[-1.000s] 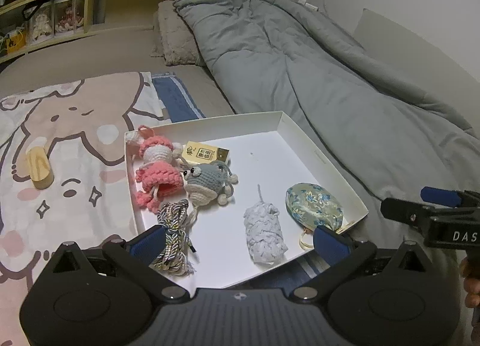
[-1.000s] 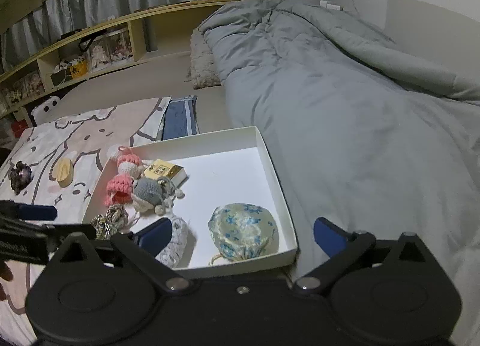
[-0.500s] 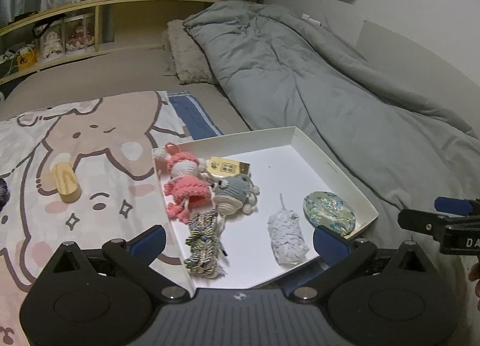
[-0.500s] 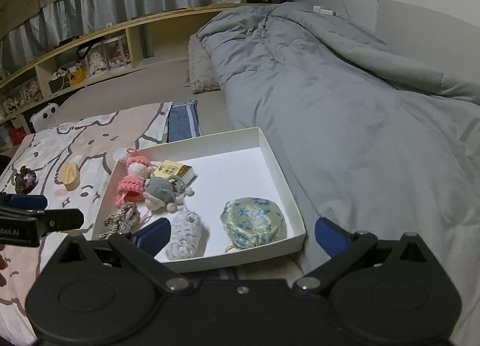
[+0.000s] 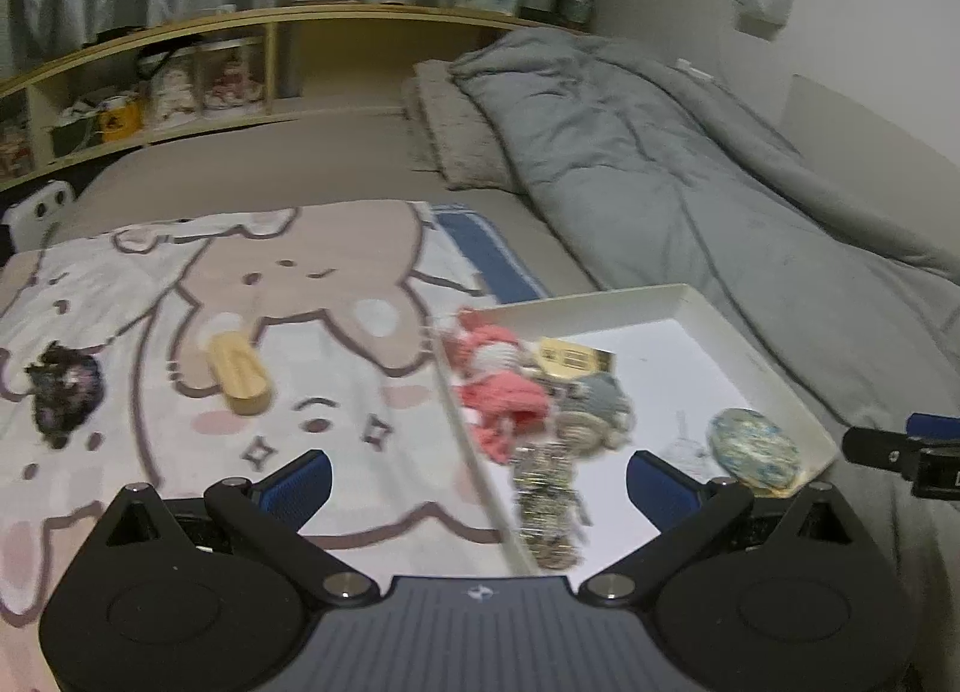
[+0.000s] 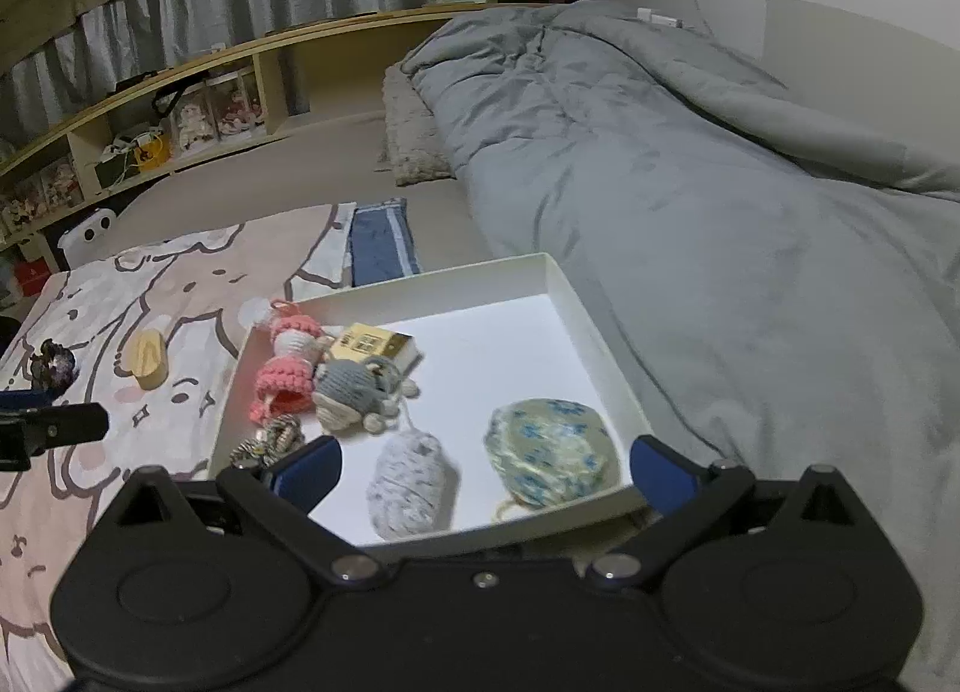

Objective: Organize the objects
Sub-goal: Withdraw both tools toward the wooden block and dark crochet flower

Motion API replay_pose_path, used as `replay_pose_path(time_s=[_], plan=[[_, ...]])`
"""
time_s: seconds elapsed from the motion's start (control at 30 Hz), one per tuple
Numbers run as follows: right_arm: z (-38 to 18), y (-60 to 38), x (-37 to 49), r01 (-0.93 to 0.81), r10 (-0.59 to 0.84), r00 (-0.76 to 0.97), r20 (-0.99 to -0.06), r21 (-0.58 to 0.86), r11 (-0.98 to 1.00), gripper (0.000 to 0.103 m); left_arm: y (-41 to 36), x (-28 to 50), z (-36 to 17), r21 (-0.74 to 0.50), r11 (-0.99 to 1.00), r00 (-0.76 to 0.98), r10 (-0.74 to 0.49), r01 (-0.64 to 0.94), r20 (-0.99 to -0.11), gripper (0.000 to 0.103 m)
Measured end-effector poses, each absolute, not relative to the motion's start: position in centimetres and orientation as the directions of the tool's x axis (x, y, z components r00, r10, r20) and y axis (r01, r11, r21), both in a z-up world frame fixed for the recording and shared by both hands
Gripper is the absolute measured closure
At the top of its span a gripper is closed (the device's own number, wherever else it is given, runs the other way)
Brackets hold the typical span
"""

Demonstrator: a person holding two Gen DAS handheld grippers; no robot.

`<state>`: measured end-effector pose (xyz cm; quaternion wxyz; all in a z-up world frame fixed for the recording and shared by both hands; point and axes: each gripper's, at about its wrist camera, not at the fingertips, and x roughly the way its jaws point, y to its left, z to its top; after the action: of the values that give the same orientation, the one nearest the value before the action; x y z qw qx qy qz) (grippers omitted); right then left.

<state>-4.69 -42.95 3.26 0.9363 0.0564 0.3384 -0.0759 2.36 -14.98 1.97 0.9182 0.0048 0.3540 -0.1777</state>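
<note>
A white tray (image 6: 576, 302) on the bed holds a pink crochet doll (image 6: 288, 362), a grey crochet creature (image 6: 354, 386), a small yellow box (image 6: 375, 344), a braided cord (image 6: 273, 440), a white knitted pouch (image 6: 408, 482) and a floral pouch (image 6: 552, 452). On the cartoon blanket (image 5: 180, 284) left of the tray lie a wooden piece (image 5: 237, 371) and a dark scrunchie (image 5: 63, 392). My left gripper (image 5: 477, 491) hangs open over the tray's left edge, holding nothing. My right gripper (image 6: 483, 473) is open above the tray's near edge, empty.
A grey duvet (image 6: 690, 182) covers the bed's right side, with a pillow (image 6: 411, 134) at its head. A folded blue cloth (image 6: 381, 242) lies beyond the tray. Wooden shelves (image 6: 150, 116) with boxes run along the back wall.
My left gripper has swung left and pulled back, so the blanket, wooden piece and scrunchie now show. The right gripper has drawn a little closer to the tray. Both stayed open.
</note>
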Motion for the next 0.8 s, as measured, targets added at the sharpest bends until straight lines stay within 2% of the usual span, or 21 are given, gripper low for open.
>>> replay_pose_path(time_s=[0.8], plan=[[3.3,-29.7,5.0,-0.03,0.094,0.789,-0.607,0.115,0.993,0.0,-1.5,6.8,2.1,-0.062,0.997,0.774,-0.076,0.047,-0.628,0.0]])
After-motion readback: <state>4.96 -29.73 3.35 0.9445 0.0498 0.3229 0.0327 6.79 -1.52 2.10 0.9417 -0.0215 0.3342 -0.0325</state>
